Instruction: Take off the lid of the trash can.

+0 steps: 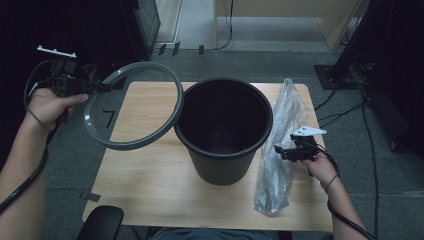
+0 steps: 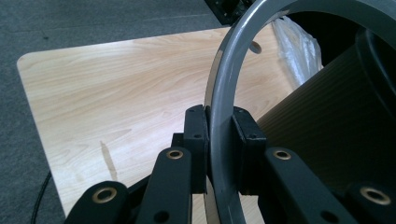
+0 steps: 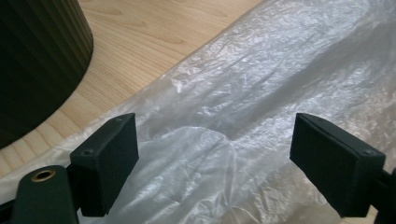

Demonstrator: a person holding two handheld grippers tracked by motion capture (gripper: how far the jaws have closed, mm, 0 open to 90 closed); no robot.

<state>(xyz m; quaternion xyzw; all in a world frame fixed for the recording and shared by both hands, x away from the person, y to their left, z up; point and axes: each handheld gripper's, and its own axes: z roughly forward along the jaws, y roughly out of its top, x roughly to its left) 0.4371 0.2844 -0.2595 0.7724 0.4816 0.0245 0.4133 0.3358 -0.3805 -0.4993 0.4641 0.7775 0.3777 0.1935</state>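
The grey ring (image 1: 134, 107) hangs in the air over the tabletop's (image 1: 150, 190) far-left corner, at about ten o'clock from the black bin (image 1: 223, 131), tilted so that its open face turns partly toward the high view; its right edge comes just beside the bin's rim, though whether the two touch cannot be told. The left gripper (image 1: 102, 87) pinches the ring at the ring's upper-left arc, roughly at its eleven o'clock, and in the left gripper view the two black pads press on either side of the grey band (image 2: 219, 140), which rises between them and curves away overhead. The left hand (image 1: 50, 106) holds that gripper off the tabletop's left edge, forearm coming up from the lower left, wrist bent so the gripper points level toward three o'clock, across to the bin. The bin stands upright at the middle of the tabletop, its mouth open. At the bin's three o'clock lies a clear plastic bag (image 1: 282, 145), stretched lengthwise from the far edge toward the near edge. The right gripper (image 1: 278, 149) sits low over the bag at its middle, pointing toward nine o'clock at the bin's wall; in the right gripper view its pads stand spread wide with the crinkled film (image 3: 243, 121) between and beyond them, not pressed. The right hand (image 1: 320, 167) grips it from the four o'clock side, forearm entering from the lower right.
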